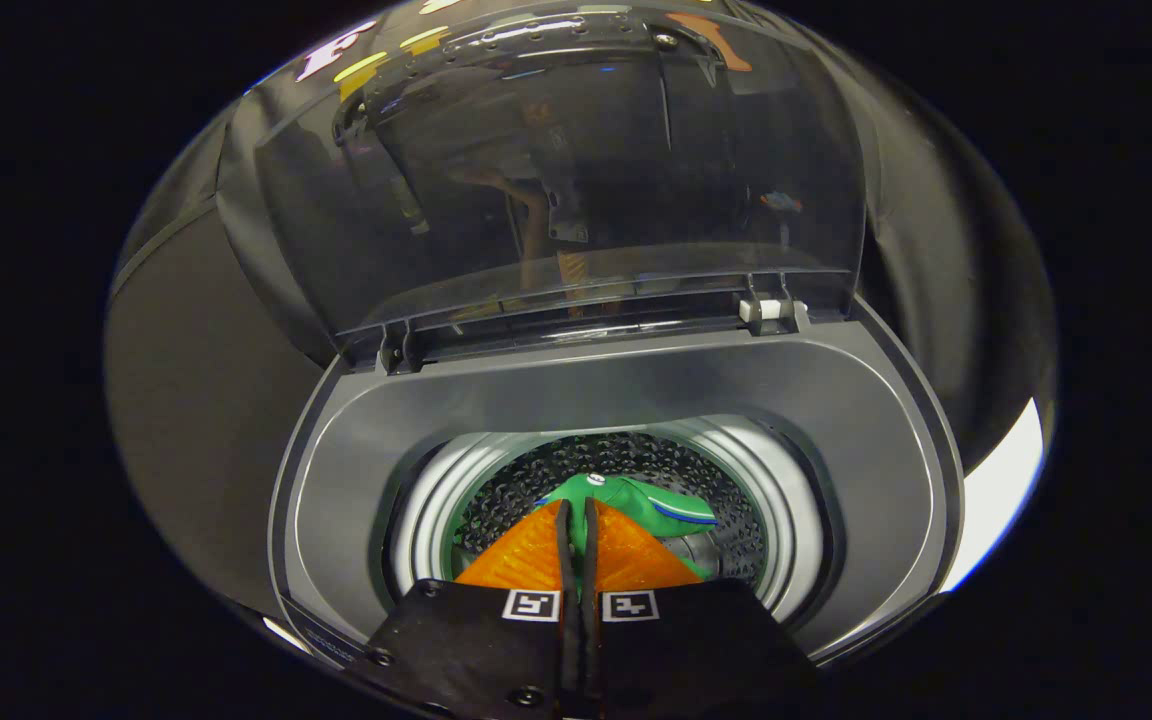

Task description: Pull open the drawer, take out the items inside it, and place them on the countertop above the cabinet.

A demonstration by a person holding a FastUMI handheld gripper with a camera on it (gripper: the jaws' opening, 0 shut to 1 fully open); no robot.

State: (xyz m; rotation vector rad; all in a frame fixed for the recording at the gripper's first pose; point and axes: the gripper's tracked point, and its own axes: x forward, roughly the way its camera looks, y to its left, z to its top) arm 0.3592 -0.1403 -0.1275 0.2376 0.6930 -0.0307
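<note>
Down in the drum of a top-loading washer lies the task's thing, a green item with a blue stripe and a small white spot. It rests on the drum's perforated floor, toward the near side. No drawer front or countertop can be made out from this angle, so the drum seems to stand in for the place to be emptied. Behind the drum the clear lid is swung up on its hinges and stands nearly upright. That leaves the drum's mouth free for a reach straight down. Above the drum's near rim the gripper points into the opening, tips aimed at the green item, which sits just beyond them. Its orange fingers are drawn almost together, with only a thin dark slit between them. A sliver of green shows in that slit, but I cannot tell whether a fold is pinched there or the item is merely seen through the gap. If nothing is held, the fingers would have to spread before they could close on the item. If a fold is held, the next move would be a lift clear of the drum's white ring. Either way the item is still inside the drum, so the task looks to be at its picking stage.
</note>
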